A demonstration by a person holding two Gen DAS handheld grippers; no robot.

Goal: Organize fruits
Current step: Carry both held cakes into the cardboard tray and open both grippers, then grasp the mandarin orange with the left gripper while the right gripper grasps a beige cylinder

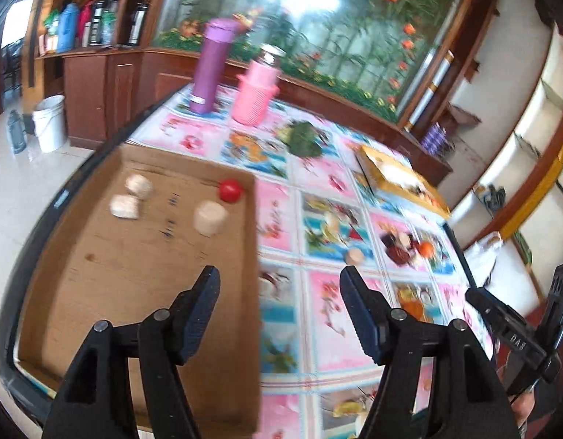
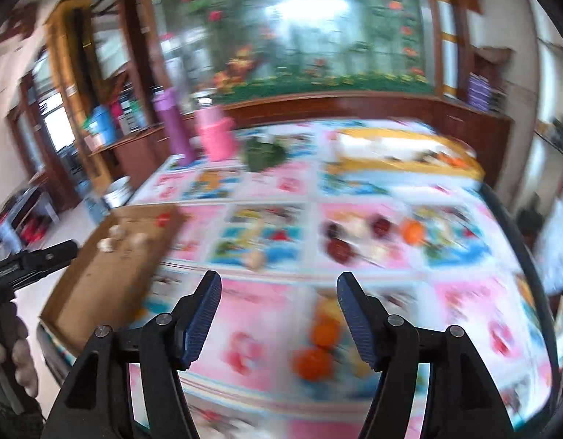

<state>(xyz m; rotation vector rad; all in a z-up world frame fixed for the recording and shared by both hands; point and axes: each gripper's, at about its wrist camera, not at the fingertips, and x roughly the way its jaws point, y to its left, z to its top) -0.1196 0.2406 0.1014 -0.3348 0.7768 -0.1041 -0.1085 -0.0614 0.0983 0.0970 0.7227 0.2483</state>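
We can read almost nothing here. In the left wrist view, pale raised letters stand on the black body of the other tongs (image 1: 515, 333) at the lower right of the frame; they show upside down and blurred, and we cannot make them out. In the right wrist view, a small pale label sits on the black tongs (image 2: 29, 261) at the left edge; its letters are too blurred for us to read. Dark print marks dot the cardboard (image 1: 168, 216) at the left of the left wrist view, smeared beyond reading. The patterned cloth (image 1: 340, 333) on the table shows pictures only, no words we can tell.
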